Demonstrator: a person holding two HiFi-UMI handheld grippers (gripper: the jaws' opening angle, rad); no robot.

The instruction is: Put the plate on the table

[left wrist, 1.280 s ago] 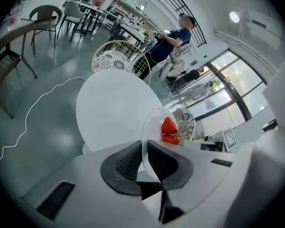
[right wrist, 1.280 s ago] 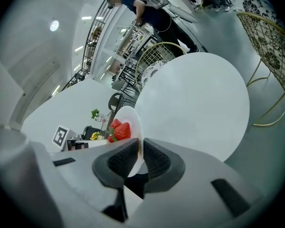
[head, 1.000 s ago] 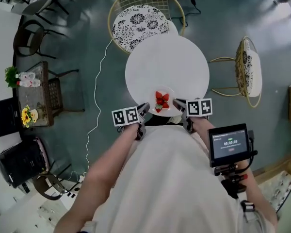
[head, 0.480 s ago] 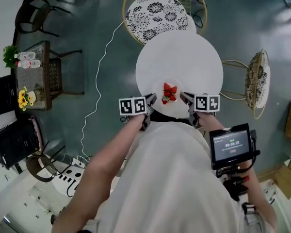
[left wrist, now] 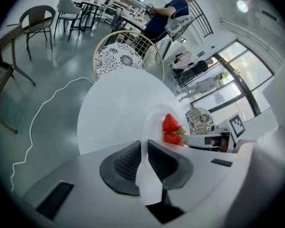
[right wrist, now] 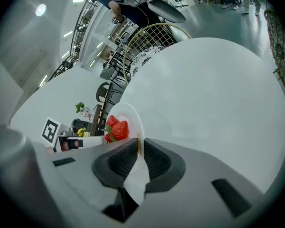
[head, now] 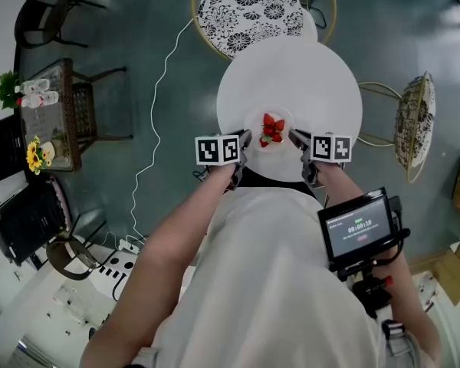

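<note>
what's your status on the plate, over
Both shut on the plate, left gripper and right gripper at opposite rims. Strawberries aboard, white table below. Nothing in the way.

white plate [head: 270, 150] with strawberries [head: 272, 129], level, near the round white table [head: 307, 67]'s edge.

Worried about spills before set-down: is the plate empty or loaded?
Loaded: strawberries lie on the plate, its rim clamped by the left gripper and the right gripper.

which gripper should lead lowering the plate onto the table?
Neither: left gripper and right gripper each clamp opposite rims of the plate over the table; lower together so the strawberries stay put.
</note>
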